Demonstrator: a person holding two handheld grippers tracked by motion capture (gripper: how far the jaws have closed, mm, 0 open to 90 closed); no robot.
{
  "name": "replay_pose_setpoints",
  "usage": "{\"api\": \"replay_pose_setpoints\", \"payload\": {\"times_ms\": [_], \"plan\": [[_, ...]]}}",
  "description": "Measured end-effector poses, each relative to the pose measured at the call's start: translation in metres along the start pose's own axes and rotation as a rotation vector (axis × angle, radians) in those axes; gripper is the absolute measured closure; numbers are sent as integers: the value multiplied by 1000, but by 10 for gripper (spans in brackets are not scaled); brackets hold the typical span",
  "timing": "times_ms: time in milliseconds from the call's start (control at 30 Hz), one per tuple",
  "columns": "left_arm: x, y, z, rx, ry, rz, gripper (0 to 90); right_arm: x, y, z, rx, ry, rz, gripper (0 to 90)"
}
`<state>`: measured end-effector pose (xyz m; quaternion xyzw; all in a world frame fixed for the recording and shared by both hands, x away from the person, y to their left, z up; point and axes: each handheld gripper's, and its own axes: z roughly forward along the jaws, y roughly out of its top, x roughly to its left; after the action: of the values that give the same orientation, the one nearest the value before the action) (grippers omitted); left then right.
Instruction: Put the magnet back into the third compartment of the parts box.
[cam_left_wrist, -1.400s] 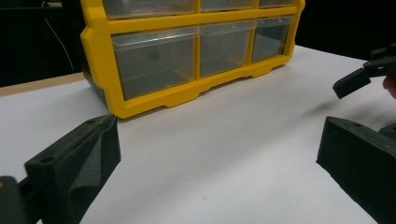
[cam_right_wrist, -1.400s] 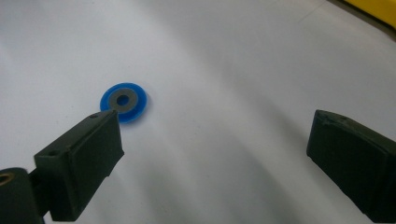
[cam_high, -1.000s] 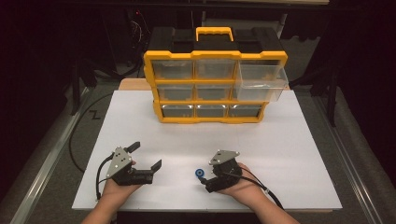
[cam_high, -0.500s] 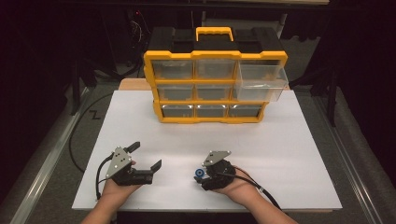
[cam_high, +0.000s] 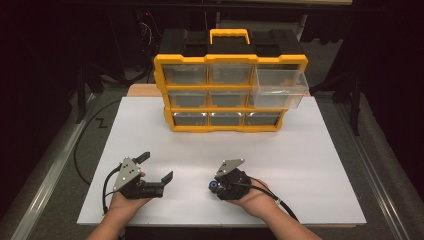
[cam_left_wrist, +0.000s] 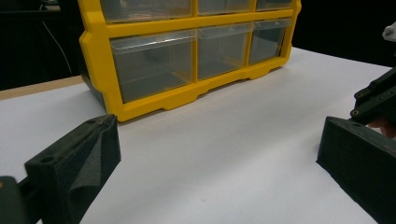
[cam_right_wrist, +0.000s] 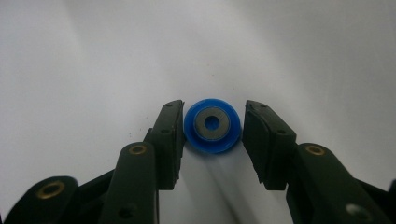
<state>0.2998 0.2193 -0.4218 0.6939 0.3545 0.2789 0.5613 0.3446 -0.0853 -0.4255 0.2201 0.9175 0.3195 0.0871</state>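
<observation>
A small blue wheel (cam_right_wrist: 212, 123) with a grey hub lies on the white tabletop (cam_high: 300, 165). My right gripper (cam_right_wrist: 212, 126) straddles it, and its jaws have just been closing. The left pad (cam_right_wrist: 173, 135) touches the wheel's rim, while the right pad (cam_right_wrist: 257, 140) stands a sliver off it. From above, the wheel (cam_high: 212, 185) peeks out at the tip of the right gripper (cam_high: 216, 186), near the table's front edge. My left gripper (cam_high: 156, 166) rests to the left with its jaws wide apart and nothing between them. In its own view the left gripper (cam_left_wrist: 219, 154) faces the organizer.
A yellow and black drawer organizer (cam_high: 230, 107) with clear drawers stands at the back of the table. Its top right drawer (cam_high: 279, 87) is pulled out. In the left gripper view the organizer's bottom row (cam_left_wrist: 187, 60) is close ahead. Dark floor surrounds the table.
The right gripper's jaws have narrowed around the blue wheel, and the right hand has shifted slightly left. The left gripper has stayed where it was.
</observation>
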Motion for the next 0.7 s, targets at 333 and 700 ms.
{"api": "replay_pose_setpoints", "payload": {"times_ms": [333,700], "plan": [[0,0,0,-2,-1,-1,2,0,2,2,17,-2,-28,610],[0,0,0,-2,1,-1,2,1,2,2,18,-4,-40,651]]}}
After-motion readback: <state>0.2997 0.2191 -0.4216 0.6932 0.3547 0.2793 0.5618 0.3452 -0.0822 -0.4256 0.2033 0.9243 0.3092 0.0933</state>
